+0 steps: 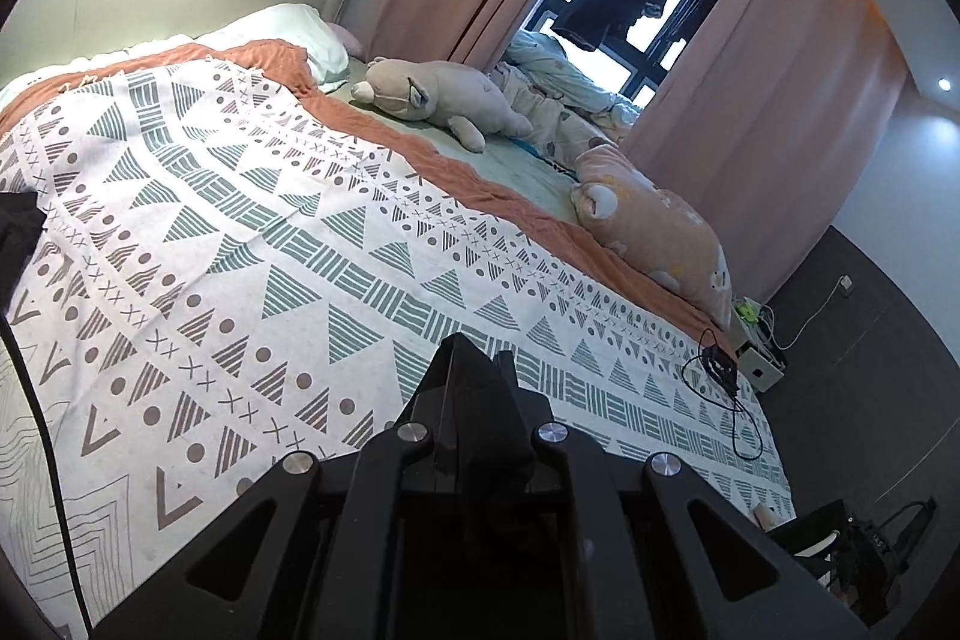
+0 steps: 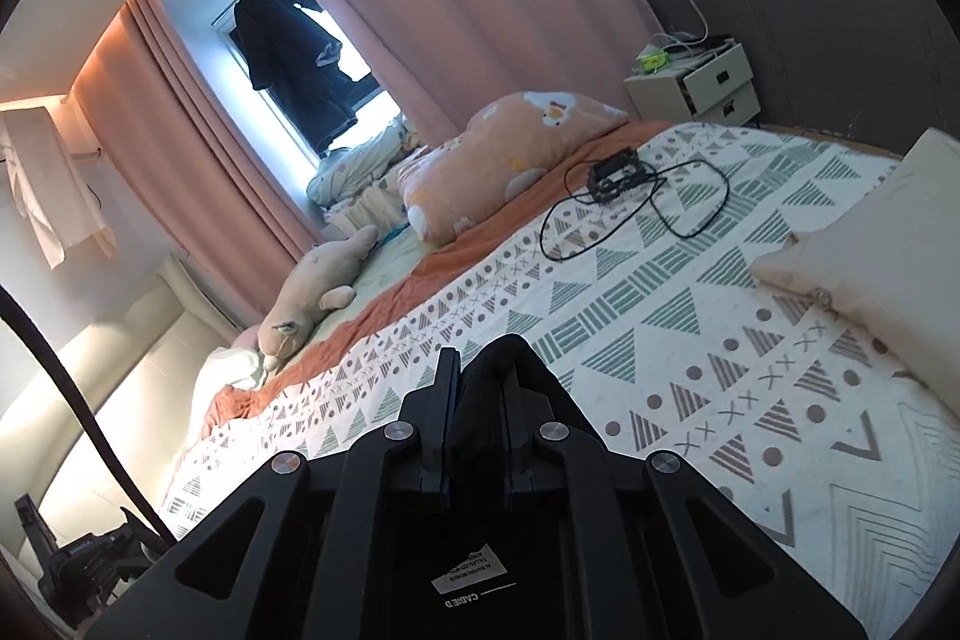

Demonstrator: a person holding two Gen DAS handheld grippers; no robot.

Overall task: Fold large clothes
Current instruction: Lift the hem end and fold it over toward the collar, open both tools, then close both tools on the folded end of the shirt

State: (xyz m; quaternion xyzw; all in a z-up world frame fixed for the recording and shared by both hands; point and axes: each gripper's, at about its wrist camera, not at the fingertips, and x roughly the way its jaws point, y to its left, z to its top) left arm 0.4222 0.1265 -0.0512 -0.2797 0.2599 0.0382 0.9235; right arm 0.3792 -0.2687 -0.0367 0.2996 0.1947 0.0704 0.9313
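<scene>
Partly hidden — dark garment (image 2: 480, 394), right hand-held gripper (image 2: 480, 370)

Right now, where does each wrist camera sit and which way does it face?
Left wrist: above the bed's near edge, angled down across the patterned bedspread toward the window; the shut left claw shows, pinching dark cloth.
Right wrist: over the same bed, facing the window and nightstand; the right claw shows, shut on dark cloth.
Shared: bedspread, plush toy, orange pillow, black cable.
</scene>
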